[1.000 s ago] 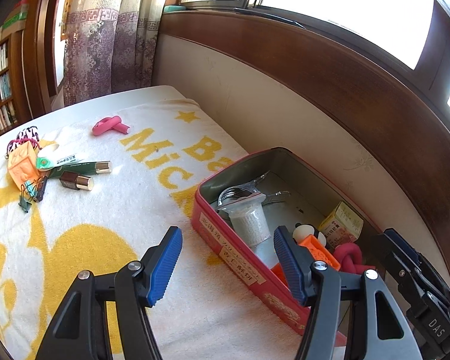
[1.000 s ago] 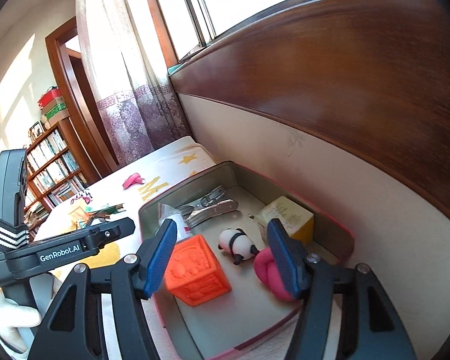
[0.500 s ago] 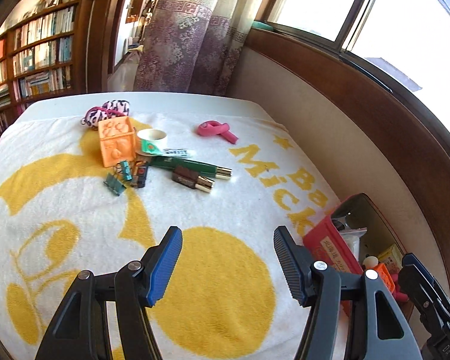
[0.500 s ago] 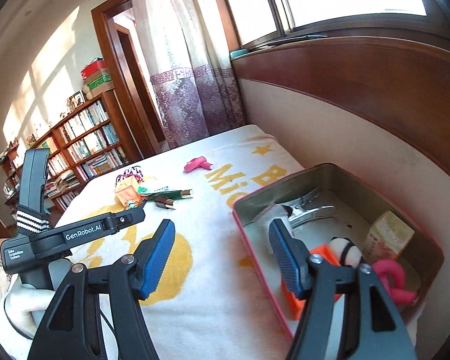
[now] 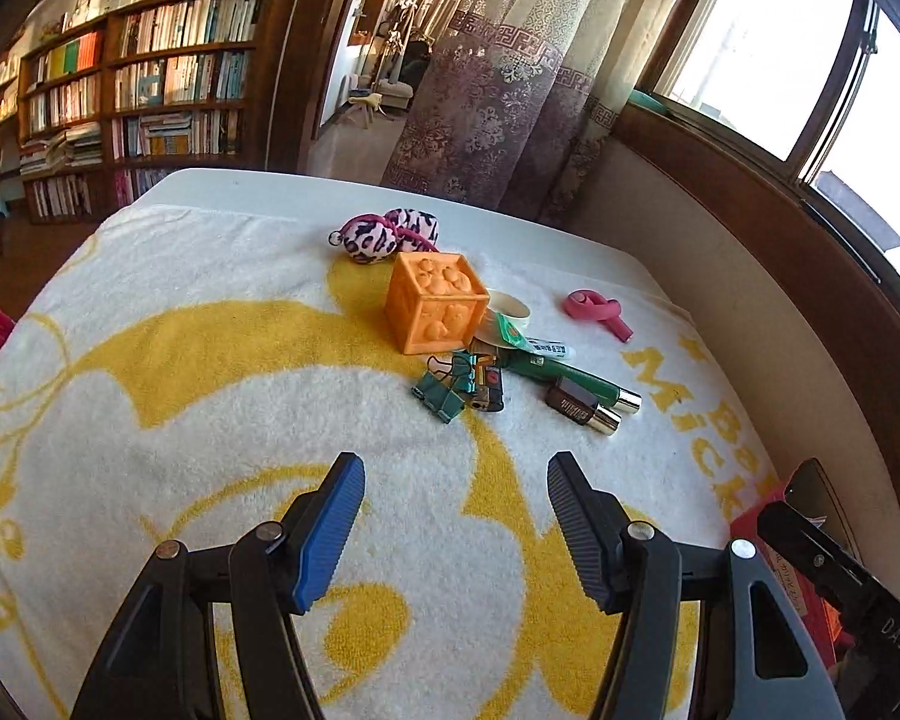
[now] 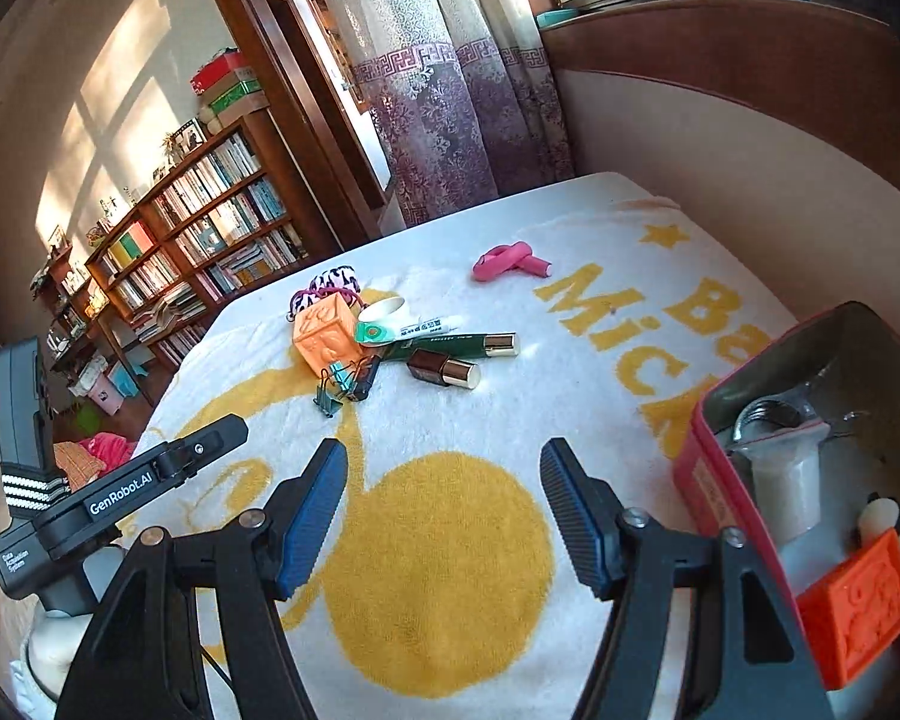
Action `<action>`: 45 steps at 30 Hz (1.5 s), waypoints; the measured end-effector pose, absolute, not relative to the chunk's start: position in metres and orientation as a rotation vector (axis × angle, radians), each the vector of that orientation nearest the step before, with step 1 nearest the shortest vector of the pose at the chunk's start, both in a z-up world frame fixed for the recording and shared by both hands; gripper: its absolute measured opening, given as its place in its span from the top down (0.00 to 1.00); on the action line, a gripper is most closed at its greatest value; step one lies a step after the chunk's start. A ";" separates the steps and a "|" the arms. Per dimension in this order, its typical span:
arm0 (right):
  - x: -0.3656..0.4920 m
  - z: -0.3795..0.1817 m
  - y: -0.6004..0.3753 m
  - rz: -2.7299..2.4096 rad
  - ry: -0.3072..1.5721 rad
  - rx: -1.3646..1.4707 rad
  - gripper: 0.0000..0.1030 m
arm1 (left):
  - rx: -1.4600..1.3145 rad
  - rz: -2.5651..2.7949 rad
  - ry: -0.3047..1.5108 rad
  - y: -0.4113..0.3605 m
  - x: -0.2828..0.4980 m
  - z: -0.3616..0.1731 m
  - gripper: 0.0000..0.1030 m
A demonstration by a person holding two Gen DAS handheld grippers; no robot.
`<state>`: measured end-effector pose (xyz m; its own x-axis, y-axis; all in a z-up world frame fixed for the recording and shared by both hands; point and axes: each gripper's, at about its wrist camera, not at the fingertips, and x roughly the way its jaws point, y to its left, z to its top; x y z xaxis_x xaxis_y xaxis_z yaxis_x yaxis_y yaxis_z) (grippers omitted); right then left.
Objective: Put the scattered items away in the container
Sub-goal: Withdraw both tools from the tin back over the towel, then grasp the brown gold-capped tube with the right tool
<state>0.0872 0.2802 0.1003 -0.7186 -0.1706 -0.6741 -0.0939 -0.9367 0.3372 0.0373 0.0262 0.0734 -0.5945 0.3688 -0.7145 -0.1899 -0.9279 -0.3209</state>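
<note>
Bookshelves and a patterned curtain back the towel-covered desk. From the left wrist view we now face the scattered pile, not the tin as a second ago: orange cube, binder clips, green tube at centre; left hand-held gripper apart, empty. From the right wrist view the red tin has slid to the right edge; right hand-held gripper apart, empty, so we judge another pickup is next. "GenRobot.AI" marks the other tool at lower left; the towel reads "Mic".

Red tin cut by frame edge
</note>
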 end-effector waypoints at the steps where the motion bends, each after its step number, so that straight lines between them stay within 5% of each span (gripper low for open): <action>1: 0.078 0.096 0.278 -2.799 -0.565 1.185 0.31 | -1.211 2.541 -0.309 0.022 0.036 0.071 0.37; 17: -0.032 0.049 0.267 -2.724 -0.798 1.481 0.24 | -1.312 2.517 -0.485 -0.019 0.021 0.042 0.37; 32: -0.071 0.026 0.242 -2.900 -0.489 1.569 0.25 | -1.342 2.499 -0.523 -0.020 0.022 0.036 0.37; 37: -0.068 0.024 0.233 -2.950 -0.260 1.564 0.37 | -1.351 2.503 -0.518 -0.020 0.021 0.034 0.37; 45: -0.032 0.036 0.250 -2.866 -0.404 1.513 0.37 | -1.371 2.509 -0.517 -0.021 0.019 0.028 0.37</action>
